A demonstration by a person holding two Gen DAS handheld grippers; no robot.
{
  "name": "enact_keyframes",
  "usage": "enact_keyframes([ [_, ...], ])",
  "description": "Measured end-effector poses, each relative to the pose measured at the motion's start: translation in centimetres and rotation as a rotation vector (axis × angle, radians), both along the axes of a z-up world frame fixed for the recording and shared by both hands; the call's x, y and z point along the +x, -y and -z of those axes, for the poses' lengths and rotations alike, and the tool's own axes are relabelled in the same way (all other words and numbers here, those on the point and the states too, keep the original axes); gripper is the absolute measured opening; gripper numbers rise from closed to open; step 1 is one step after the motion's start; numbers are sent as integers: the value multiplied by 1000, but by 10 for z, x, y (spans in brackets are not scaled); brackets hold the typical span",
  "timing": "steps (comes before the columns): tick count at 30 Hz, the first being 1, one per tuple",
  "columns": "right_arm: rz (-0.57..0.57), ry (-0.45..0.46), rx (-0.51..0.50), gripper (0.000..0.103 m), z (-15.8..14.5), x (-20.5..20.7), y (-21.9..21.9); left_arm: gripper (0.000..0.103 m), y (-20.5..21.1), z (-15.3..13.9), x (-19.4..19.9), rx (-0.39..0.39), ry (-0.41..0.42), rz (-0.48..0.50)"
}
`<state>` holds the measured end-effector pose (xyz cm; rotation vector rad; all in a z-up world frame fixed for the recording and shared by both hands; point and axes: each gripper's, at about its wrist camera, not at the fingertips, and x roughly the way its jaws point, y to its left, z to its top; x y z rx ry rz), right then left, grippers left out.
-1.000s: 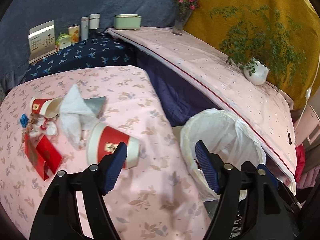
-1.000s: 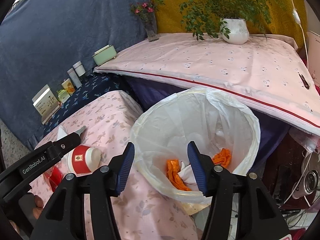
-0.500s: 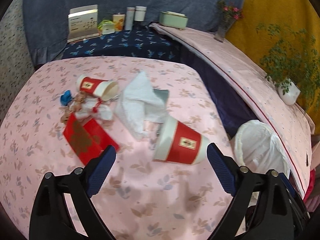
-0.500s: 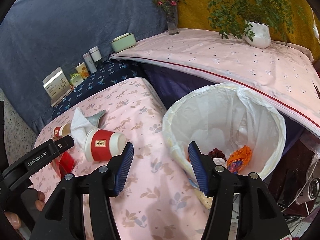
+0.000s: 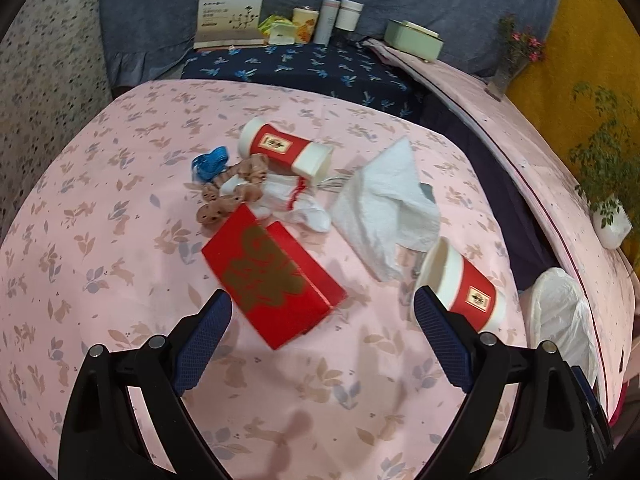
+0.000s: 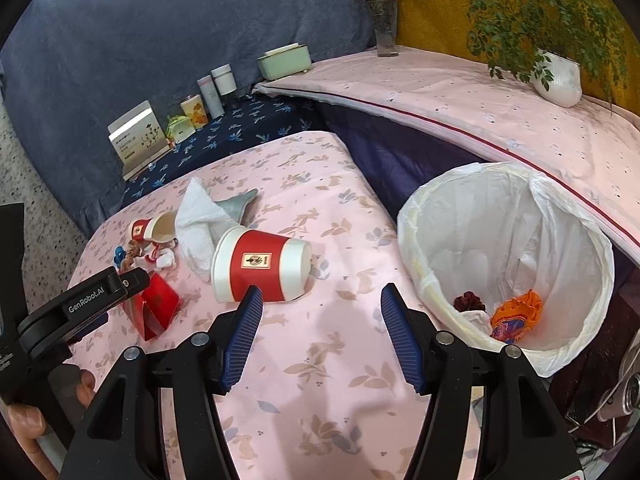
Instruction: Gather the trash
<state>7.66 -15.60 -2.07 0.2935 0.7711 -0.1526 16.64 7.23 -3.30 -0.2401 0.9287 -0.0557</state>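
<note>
Trash lies on the pink floral table (image 5: 120, 216): a red box (image 5: 272, 276), two tipped red-and-white paper cups (image 5: 460, 284) (image 5: 286, 148), a white tissue (image 5: 384, 208), a blue scrap (image 5: 210, 162) and small crumpled bits (image 5: 240, 188). My left gripper (image 5: 320, 336) is open and empty, just above and near the red box. My right gripper (image 6: 322, 332) is open and empty over the table, beside the near cup (image 6: 260, 270). The white-lined bin (image 6: 508, 264) at the right holds orange and dark scraps (image 6: 516, 314).
A dark blue shelf (image 5: 304, 68) at the back holds a card, boxes and jars. A higher pink-covered surface (image 6: 460, 96) carries a flower vase (image 6: 386, 28) and a potted plant (image 6: 556, 76). The left gripper's body (image 6: 80, 308) shows in the right wrist view.
My left gripper swung left from the bin's side to over the trash pile and opened wider. My right gripper drew back left from above the bin to over the table.
</note>
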Motion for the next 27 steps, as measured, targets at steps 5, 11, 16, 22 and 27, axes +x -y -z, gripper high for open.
enact_keyframes([
  [5,-23,-12,-7,60,4,9,-13,88,-13,8,8,-25,-30,-28],
  [11,-49,-24,-6,68,9,21,-26,90,-22,18,19,-49,-69,-56],
  [16,-63,-31,-9,70,13,31,-34,91,-27,30,29,-51,-115,-72],
  [22,-54,-45,-4,80,22,44,-39,91,-34,44,34,-66,-154,-85],
  [27,-55,-61,-9,82,30,58,-43,82,-36,47,37,-83,-154,-64],
])
